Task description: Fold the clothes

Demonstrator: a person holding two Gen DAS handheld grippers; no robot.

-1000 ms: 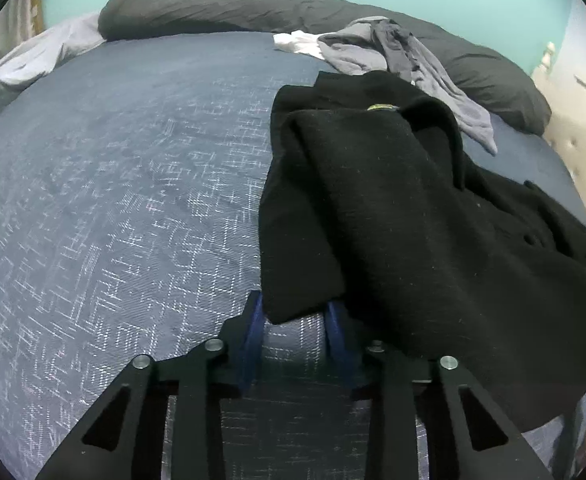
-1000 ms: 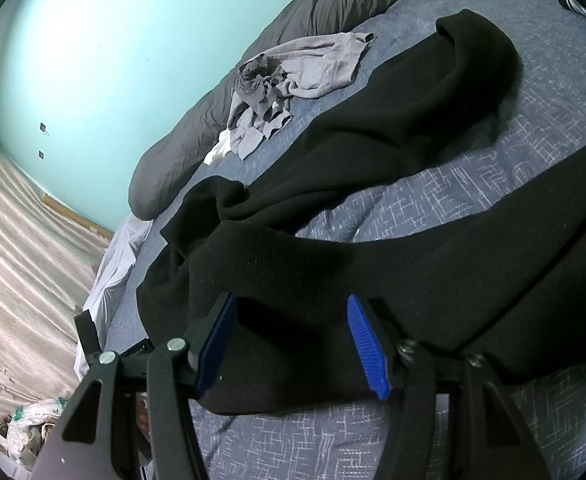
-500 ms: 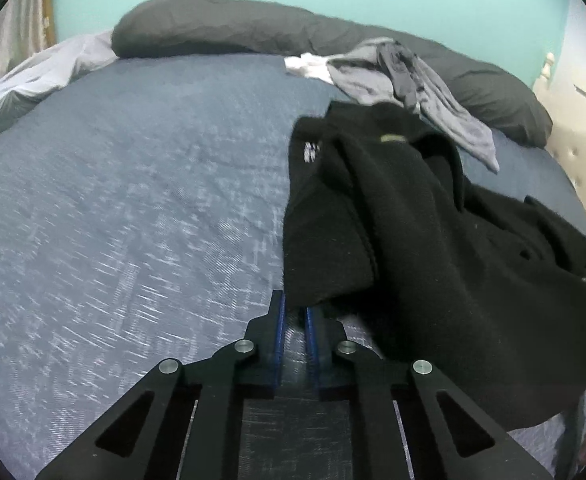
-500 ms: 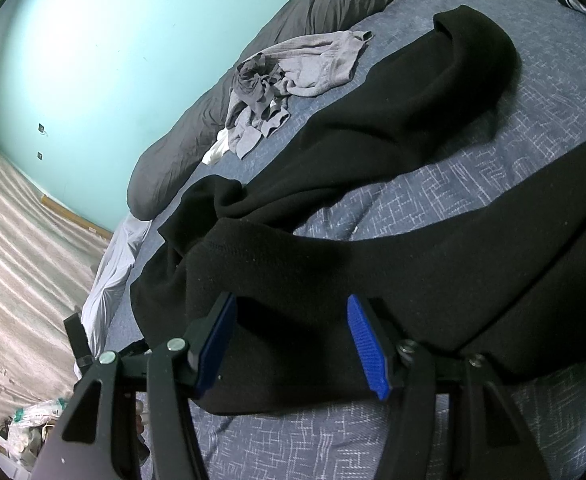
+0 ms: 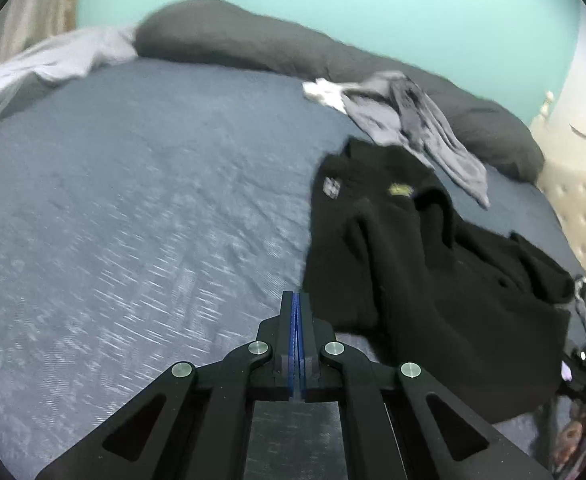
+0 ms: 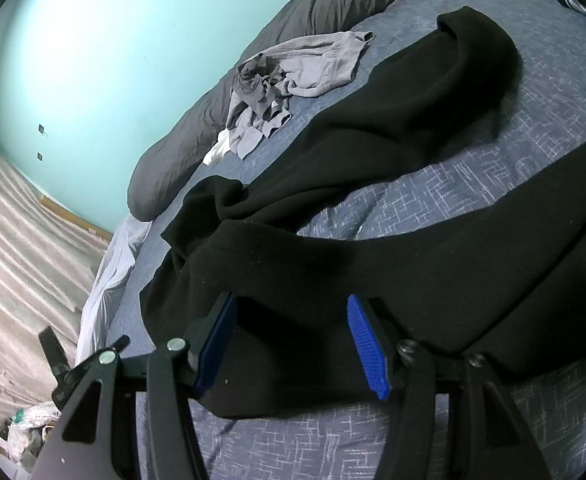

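My left gripper (image 5: 296,312) jaws together, empty. My right gripper (image 6: 291,340) jaws apart over black top (image 6: 373,248), not pinching. Top sprawled on bed (image 5: 133,200), unfolded. Grey clothes (image 5: 421,128) still waiting. Barely started.

My black sweater (image 5: 425,272) bore a small yellow emblem (image 5: 400,189). The bedspread (image 5: 141,200) was slate blue with a white crosshatch pattern. A grey garment (image 6: 313,68) lay by dark grey pillows (image 5: 253,44). The wall (image 6: 105,48) was turquoise; my gripper pads (image 6: 363,344) were blue.
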